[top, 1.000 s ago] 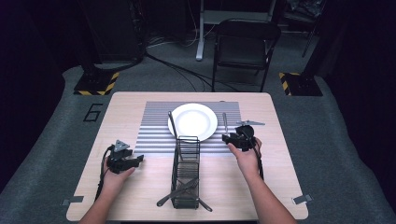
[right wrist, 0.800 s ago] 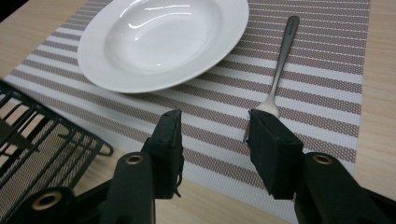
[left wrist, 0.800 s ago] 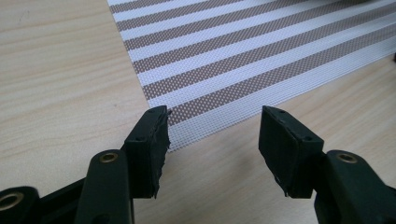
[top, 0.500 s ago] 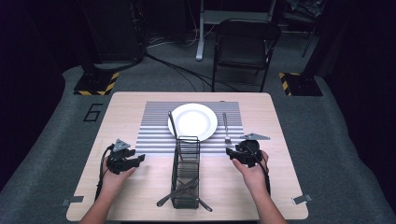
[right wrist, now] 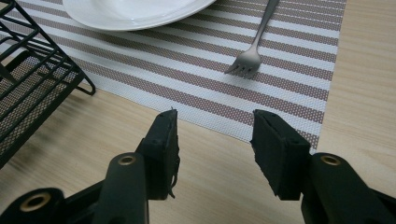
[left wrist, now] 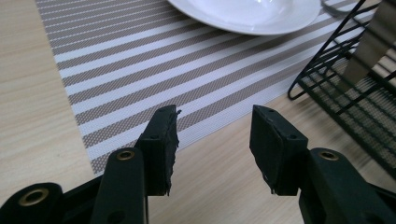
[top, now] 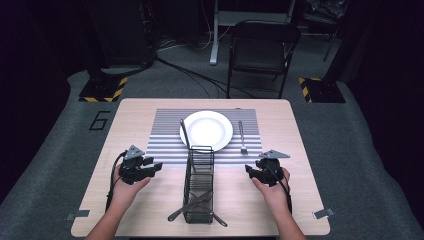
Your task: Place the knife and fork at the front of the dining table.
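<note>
My left gripper (top: 156,166) has just been narrowing and my right gripper (top: 248,171) widening, both spread with nothing between the jaws. The fork (right wrist: 254,46) lies upper centre, already placed. Next, probably, I pick cutlery from the wire caddy (top: 199,192), lower centre.

Left claw (top: 152,166) closing, right claw (top: 248,170) opening, both empty.

It looked like a dark lab or studio: beyond the grippers a lone table (top: 150,115) stood on grey carpet (top: 350,150), with hazard-striped stand bases (top: 102,90), floor cables (top: 195,75) and a folding chair (top: 262,47).
</note>
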`<control>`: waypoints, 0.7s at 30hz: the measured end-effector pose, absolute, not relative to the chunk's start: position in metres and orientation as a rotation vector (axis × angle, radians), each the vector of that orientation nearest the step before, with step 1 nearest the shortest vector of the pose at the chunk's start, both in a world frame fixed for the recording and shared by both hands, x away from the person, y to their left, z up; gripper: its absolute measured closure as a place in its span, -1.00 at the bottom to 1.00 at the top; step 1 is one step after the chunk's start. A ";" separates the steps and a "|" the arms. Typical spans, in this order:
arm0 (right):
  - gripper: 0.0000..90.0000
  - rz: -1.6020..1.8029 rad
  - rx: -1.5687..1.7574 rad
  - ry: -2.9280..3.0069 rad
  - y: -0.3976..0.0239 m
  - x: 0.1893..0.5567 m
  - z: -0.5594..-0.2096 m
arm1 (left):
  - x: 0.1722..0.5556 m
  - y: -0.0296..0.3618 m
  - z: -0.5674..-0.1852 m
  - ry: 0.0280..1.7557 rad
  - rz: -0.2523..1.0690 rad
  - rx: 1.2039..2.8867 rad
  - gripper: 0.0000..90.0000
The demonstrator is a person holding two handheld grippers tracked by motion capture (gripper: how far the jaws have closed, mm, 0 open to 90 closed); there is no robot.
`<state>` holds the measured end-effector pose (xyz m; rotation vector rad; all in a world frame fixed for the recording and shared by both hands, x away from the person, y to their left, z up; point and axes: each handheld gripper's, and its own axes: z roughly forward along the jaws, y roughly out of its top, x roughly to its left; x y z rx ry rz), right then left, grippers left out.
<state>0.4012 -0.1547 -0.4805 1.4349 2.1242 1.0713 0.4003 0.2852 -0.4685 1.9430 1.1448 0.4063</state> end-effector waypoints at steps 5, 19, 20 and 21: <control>0.13 1.062 1.425 2.137 -0.154 0.401 -0.484 | 0.401 0.278 -0.455 1.117 0.406 1.952 0.15; 0.12 1.056 1.440 2.149 -0.154 0.402 -0.490 | 0.405 0.251 -0.406 1.017 0.425 1.972 0.23; 0.12 1.054 1.435 2.153 -0.156 0.403 -0.490 | 0.405 0.250 -0.404 1.011 0.426 1.976 0.24; 0.12 1.055 1.429 2.154 -0.157 0.404 -0.491 | 0.406 0.247 -0.401 1.004 0.425 1.979 0.24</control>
